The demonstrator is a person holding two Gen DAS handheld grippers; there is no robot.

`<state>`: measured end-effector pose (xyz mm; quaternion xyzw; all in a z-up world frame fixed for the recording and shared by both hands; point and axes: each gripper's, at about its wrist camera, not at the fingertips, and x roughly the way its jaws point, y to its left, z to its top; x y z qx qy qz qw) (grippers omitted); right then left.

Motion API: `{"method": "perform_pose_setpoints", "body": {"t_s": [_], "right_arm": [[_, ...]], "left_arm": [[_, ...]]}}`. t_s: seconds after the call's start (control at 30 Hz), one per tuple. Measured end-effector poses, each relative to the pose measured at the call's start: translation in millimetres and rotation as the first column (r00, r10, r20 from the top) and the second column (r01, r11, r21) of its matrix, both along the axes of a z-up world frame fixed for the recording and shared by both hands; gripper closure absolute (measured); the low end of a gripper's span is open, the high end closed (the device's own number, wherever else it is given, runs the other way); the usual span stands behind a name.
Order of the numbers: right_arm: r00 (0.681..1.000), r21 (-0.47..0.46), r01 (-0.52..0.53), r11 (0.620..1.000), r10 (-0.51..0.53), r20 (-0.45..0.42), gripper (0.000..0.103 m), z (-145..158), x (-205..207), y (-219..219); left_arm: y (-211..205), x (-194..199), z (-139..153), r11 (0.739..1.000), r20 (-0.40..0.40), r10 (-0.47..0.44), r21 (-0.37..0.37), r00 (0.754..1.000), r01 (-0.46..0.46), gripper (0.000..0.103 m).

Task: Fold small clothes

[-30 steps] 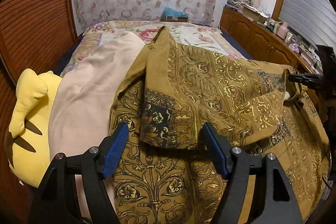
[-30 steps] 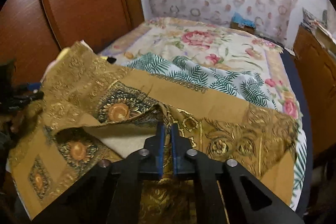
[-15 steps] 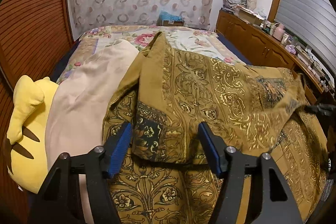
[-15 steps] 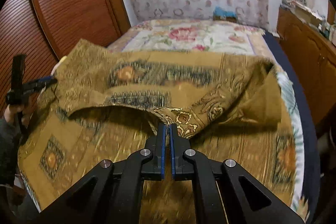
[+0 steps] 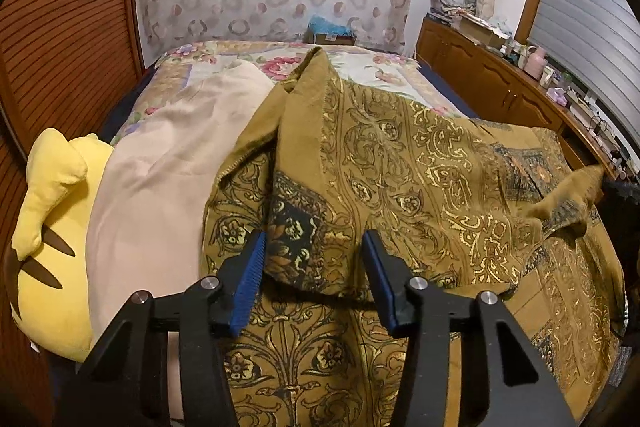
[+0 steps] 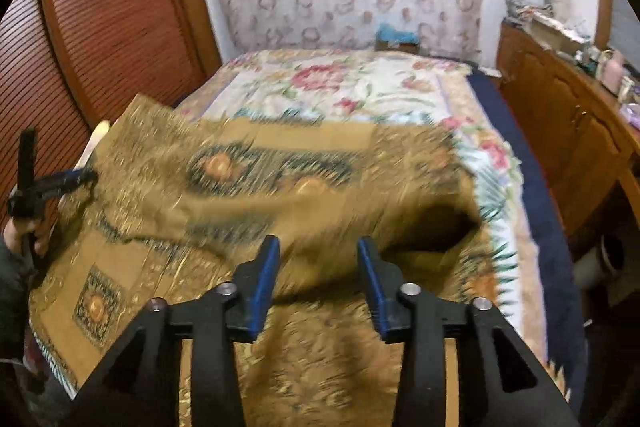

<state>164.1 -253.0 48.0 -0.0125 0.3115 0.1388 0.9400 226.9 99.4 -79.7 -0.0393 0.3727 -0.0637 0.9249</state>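
As its jaws spread to release the folded-over flap, the right gripper backs the left gripper, closing, pads not yet pressing, around the mustard patterned garment on the bed.

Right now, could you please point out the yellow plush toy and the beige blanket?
yellow plush toy (image 5: 56,247): left wrist view, on its body.
beige blanket (image 5: 160,187): left wrist view, on its middle.

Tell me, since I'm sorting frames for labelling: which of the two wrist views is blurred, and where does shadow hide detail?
Right wrist view: the mustard-gold patterned garment is smeared by motion blur, though the blue-padded fingers stay crisp; a dark shadowed hollow sits under its raised fold. Left wrist view: sharp, the yellow plush toy clear; fisheye bending and black corner vignetting in both.
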Motion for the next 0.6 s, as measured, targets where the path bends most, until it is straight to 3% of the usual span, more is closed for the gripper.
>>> {"method": "perform_pose_setpoints", "body": {"t_s": [0.1,0.23,0.4,0.6], "right_arm": [[0.998,-0.009,0.050,0.999,-0.050,0.037,0.055,9.9,1.7,-10.8],[0.991,-0.042,0.129,0.991,-0.127,0.048,0.051,9.7,12.1,-19.1],[0.981,-0.034,0.186,0.982,-0.187,-0.044,0.051,-22.4,23.2,-21.8],[0.975,0.020,0.190,0.982,-0.186,-0.125,0.051,-53.1,18.8,-27.6]], "left_arm": [[-2.4,-0.3,-1.5,1.000,-0.004,-0.005,0.005,1.000,0.005,0.053],[-4.0,-2.2,-3.6,1.000,-0.010,-0.007,0.004,1.000,0.007,0.062],[-1.9,-2.9,-6.8,1.000,-0.019,-0.002,0.000,1.000,0.002,0.063],[-0.6,-1.8,-9.8,1.000,-0.029,0.003,0.013,1.000,-0.003,0.063]]}}
